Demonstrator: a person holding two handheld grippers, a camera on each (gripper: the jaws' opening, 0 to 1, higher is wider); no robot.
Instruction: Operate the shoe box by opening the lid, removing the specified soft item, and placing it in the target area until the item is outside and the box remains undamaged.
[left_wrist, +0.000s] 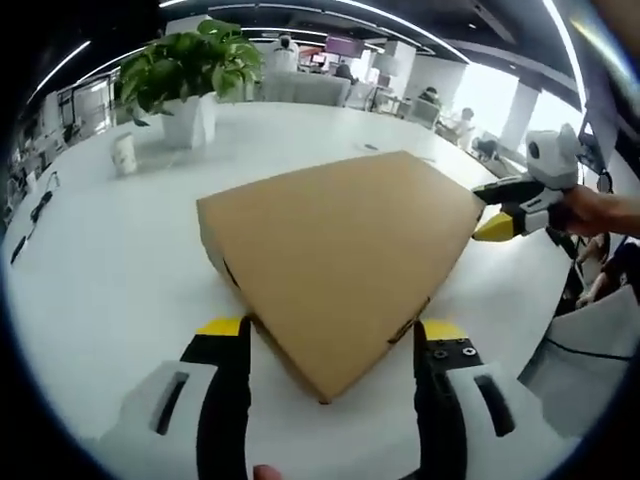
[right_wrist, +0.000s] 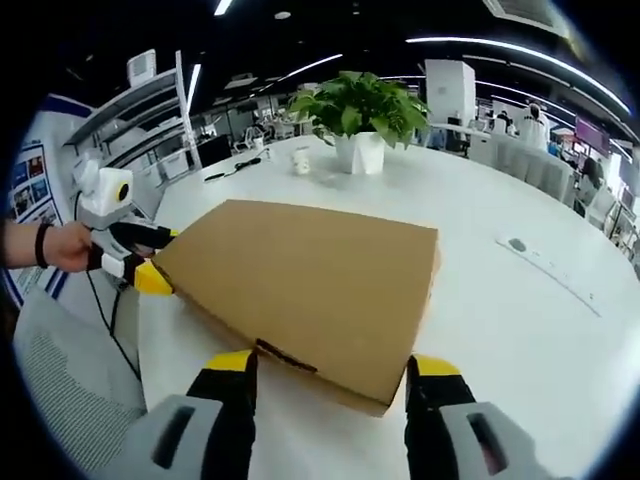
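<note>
Here the closed brown box (left_wrist: 335, 262) lies flat on the white desk (left_wrist: 110, 290). The left claw (left_wrist: 332, 340) stands wide open, one jaw on each side of the box's near corner, gripping nothing. The right claw (right_wrist: 330, 375) is also spread wide, straddling a box edge. Behind stand a cup (left_wrist: 124, 153) and a potted plant (right_wrist: 360, 110).

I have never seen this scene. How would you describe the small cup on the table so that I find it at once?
Start at the large white table, where a closed brown cardboard box lies. Beyond the box stands a leafy green plant in a white pot. The paper cup stands alone right beside that pot: it is pale, much smaller than the pot, and holds no plant.
</note>
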